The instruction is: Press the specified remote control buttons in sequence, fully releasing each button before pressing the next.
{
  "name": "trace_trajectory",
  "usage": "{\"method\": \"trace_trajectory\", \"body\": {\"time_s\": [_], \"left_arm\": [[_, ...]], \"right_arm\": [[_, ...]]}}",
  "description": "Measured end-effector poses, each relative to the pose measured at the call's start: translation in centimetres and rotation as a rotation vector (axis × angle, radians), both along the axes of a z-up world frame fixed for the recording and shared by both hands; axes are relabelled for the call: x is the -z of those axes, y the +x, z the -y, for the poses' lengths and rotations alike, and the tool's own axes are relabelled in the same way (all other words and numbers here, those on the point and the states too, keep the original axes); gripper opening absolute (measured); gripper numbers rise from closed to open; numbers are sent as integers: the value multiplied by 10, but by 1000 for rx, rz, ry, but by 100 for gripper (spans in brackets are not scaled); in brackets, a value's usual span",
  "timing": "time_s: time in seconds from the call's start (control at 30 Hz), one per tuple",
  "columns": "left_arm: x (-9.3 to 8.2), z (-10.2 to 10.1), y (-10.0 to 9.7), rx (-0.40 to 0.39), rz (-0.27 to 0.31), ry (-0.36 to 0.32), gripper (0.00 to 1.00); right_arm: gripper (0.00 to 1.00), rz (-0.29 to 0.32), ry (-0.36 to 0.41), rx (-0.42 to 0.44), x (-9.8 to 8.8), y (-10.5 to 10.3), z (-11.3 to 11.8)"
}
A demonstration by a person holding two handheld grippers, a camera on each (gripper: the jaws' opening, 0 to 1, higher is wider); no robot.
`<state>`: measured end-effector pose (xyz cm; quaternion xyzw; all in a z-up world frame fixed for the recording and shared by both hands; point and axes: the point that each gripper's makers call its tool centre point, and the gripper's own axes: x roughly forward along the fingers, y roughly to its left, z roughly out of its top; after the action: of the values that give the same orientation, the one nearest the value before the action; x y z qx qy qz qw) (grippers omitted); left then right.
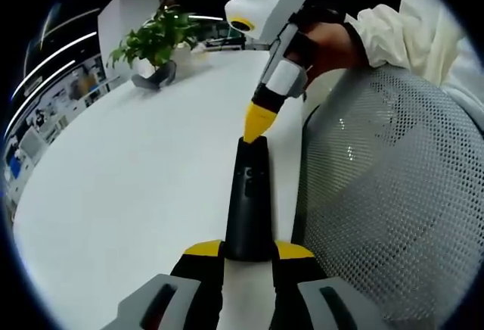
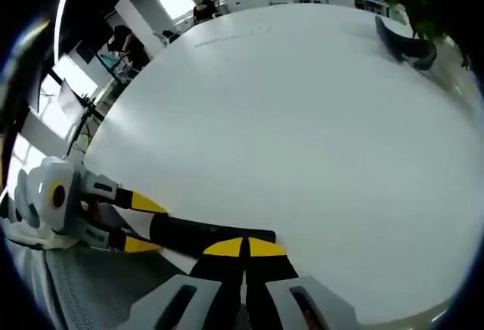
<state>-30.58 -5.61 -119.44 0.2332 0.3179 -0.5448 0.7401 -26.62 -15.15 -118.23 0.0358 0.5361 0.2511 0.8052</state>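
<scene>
A: Where is the remote?

B: The black remote control (image 1: 247, 205) lies on the white table (image 1: 136, 194), clamped between the left gripper (image 1: 248, 250) jaws.

A: And the other?

B: The right gripper (image 2: 243, 248), jaws closed together, touches the remote's far end.

Open-plan office. Large white table (image 2: 318, 133); mesh-backed chair (image 1: 393, 194) at right of frame; potted plant (image 1: 155, 42) at upper left; ceiling strip lights, desks and monitors at the far left edge.
</scene>
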Motion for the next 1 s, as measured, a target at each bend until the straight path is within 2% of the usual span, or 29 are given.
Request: {"method": "trace_trajectory", "body": {"time_s": [0.1,0.13,0.37,0.83,1.0], "left_arm": [[0,0,0,0,-1,-1,24],[0,0,0,0,0,-1,24],[1,0,0,5,0,-6,24],[2,0,1,7,2,-6,24],[2,0,1,8,2,-7,24]], "right_arm": [[0,-37,1,6,6,-3,1],[0,-22,3,7,4,-1,1],[0,-26,1,17,4,-2,0],[0,23,-72,-59,5,-3,-1],[0,2,-39,-23,5,-2,1]]}}
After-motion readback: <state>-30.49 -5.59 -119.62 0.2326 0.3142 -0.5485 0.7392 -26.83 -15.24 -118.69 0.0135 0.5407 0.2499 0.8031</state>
